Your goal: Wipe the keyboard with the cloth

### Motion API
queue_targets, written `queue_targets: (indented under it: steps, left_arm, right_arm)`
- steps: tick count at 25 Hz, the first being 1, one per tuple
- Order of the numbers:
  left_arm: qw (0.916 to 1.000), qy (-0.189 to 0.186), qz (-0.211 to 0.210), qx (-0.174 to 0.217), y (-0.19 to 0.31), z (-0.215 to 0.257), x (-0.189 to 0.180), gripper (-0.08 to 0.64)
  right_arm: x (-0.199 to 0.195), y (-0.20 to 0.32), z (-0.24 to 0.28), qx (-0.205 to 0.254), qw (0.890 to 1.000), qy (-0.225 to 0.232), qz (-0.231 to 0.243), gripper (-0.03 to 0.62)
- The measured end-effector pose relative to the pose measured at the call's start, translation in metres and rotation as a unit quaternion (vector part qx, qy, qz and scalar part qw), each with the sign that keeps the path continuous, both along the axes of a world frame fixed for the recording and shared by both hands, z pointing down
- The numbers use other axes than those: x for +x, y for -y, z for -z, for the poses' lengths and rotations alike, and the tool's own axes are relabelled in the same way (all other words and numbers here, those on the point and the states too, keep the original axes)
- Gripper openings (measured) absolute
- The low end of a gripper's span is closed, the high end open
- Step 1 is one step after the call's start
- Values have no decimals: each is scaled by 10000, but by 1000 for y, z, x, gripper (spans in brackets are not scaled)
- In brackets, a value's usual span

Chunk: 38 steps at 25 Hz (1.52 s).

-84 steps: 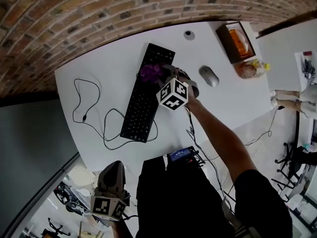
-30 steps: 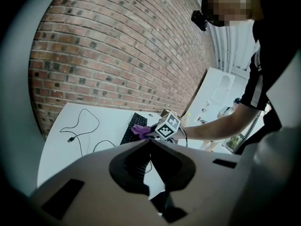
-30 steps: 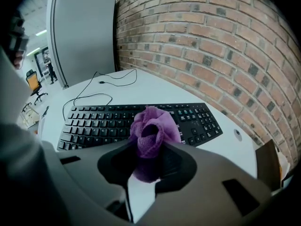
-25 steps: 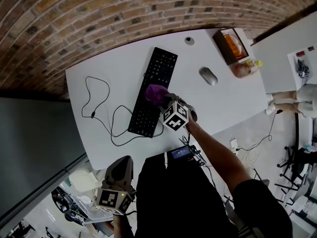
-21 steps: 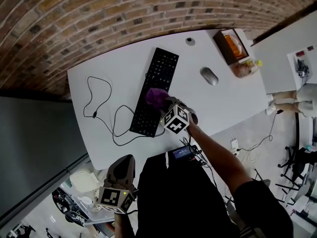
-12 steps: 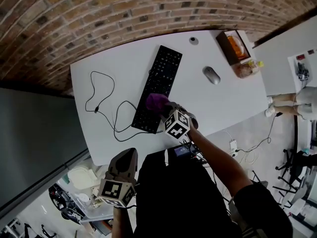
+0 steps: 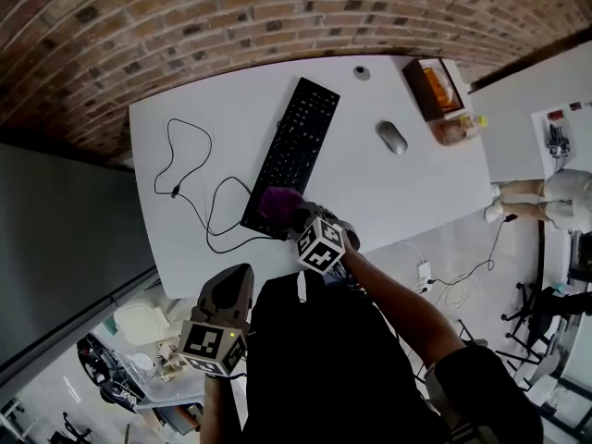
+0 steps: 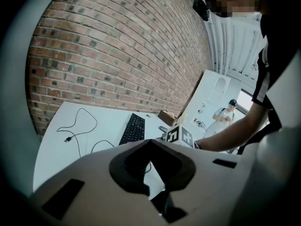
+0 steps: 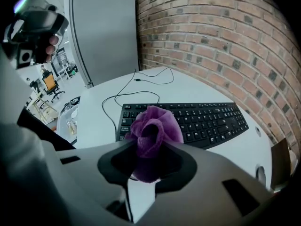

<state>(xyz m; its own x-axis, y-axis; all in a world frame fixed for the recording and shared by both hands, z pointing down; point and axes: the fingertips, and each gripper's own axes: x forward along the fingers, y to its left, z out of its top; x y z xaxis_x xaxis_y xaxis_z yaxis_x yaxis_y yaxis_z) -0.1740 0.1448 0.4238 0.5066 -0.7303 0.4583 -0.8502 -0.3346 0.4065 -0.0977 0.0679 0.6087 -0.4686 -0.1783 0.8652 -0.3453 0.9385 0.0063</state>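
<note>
**Item 1. Cloth** [image 9: 153, 126]: purple, bunched into a loose rosette. It sits over the end of the keyboard nearest the person, by the table's near edge. Whether it presses on the keys cannot be told.

**Item 2. Right gripper** [image 9: 149, 150]: jaws clamped on the lower part of the cloth, whose folds rise above the tips. It is tilted steeply down toward the keyboard. Its marker cube [image 7: 321, 245] lies just inside the near edge.

**Item 3. Left gripper** [image 7: 239, 276]: jaw tips meet, with nothing between them. It is held off the table, below the near edge and beside the person's body, well apart from the keyboard. Its marker cube [image 7: 211, 348] faces up.

**Item 4. Keyboard** [image 7: 294, 146]: black, full-size. It lies flat and runs diagonally from mid-table near the far edge down to the near edge.

**Item 5. Table** [image 7: 398, 192]: white top, with its far edge against a brick wall [image 7: 231, 17].

**Item 6. Cable** [image 8: 68, 139]: thin and black. It is looped loosely on the table's left part, and one run passes by the keyboard's near end.

**Item 7. Mouse** [image 7: 392, 137]: grey, to the right of the keyboard and apart from it.

**Item 8. Round object** [image 7: 362, 72]: small and dark, at the far edge beyond the keyboard's far end.

**Item 9. Box** [image 7: 427, 89]: brown and open, with orange contents. It stands at the far right corner, with a clear bag [image 7: 460, 128] just beside it at the right edge.
</note>
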Motion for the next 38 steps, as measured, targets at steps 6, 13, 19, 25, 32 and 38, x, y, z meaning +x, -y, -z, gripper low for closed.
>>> queue_targets:
  steps: [6,13,19,25,32,38]
  left_arm:
    - [10000,-45,11,33,-1,0,-1,14]
    - [10000,-71,-27,18,-2,-1,0,14]
    - [9999,-9,-43,-106,-1,-10,4,14]
    - [9994,61,-115,-334,3,-18,9,14]
    - [9984,117,-215,-515,11,-22,22,14]
    - [9977,124,-411,-519,34,-18,36,14]
  right_arm:
    - [-10,-25,2,-127,9996,39,257,106]
    - [-26,-52,10,-366,9975,187,567,106]
    - [-36,-63,16,-652,9946,395,702,106]
    - [-37,-46,18,-605,9958,427,534,106]
    - [-28,-20,16,-602,9964,523,284,106]
    - [-19,12,14,-540,9968,570,138,106]
